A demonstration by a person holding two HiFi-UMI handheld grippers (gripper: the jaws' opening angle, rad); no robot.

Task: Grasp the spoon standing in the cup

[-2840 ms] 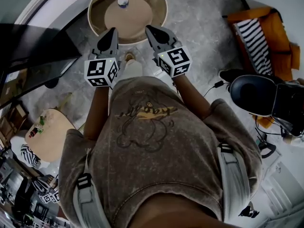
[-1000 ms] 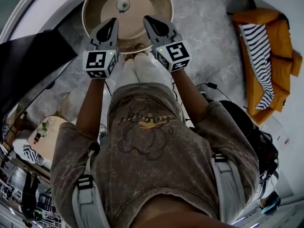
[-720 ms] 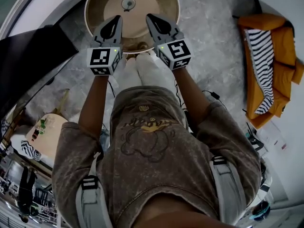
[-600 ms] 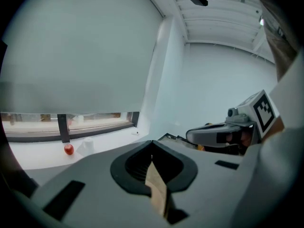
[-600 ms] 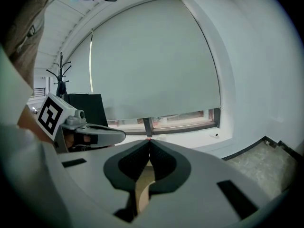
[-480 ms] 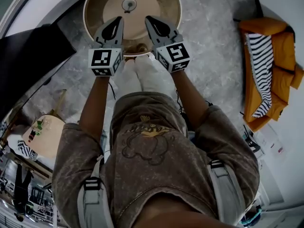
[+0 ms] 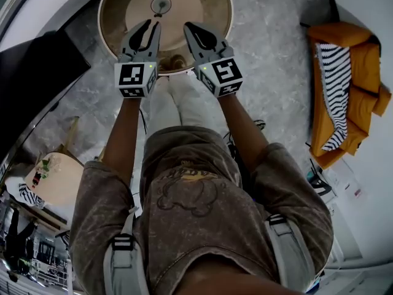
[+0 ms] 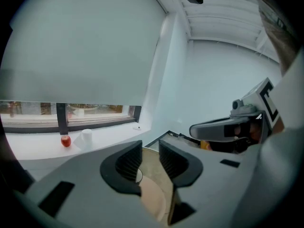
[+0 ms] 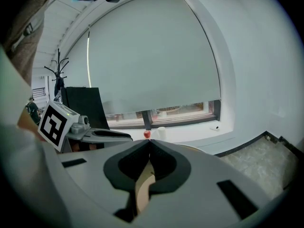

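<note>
A small cup (image 7: 161,5) with a spoon standing in it sits in the middle of a round wooden table (image 7: 209,8) in the head view. Both grippers hover over the table's near edge, short of the cup. My left gripper (image 7: 148,24) is below and a little left of the cup. Its jaws have just been opening, and in the left gripper view (image 8: 149,148) a narrow gap shows with nothing in it. My right gripper (image 7: 187,27) is to the cup's lower right. In the right gripper view (image 9: 149,142) its tips meet on nothing.
The person's white-trousered legs (image 7: 181,103) stand against the table. An orange seat with a striped cloth (image 7: 334,91) is at the right, and a black panel (image 7: 37,72) at the left. A windowsill beyond holds a red apple (image 8: 65,140) and a white cup (image 8: 86,135).
The person has stepped up to the round table. Both grippers have come down toward its near edge. The left jaws have parted slightly, while the right jaws stay together.
</note>
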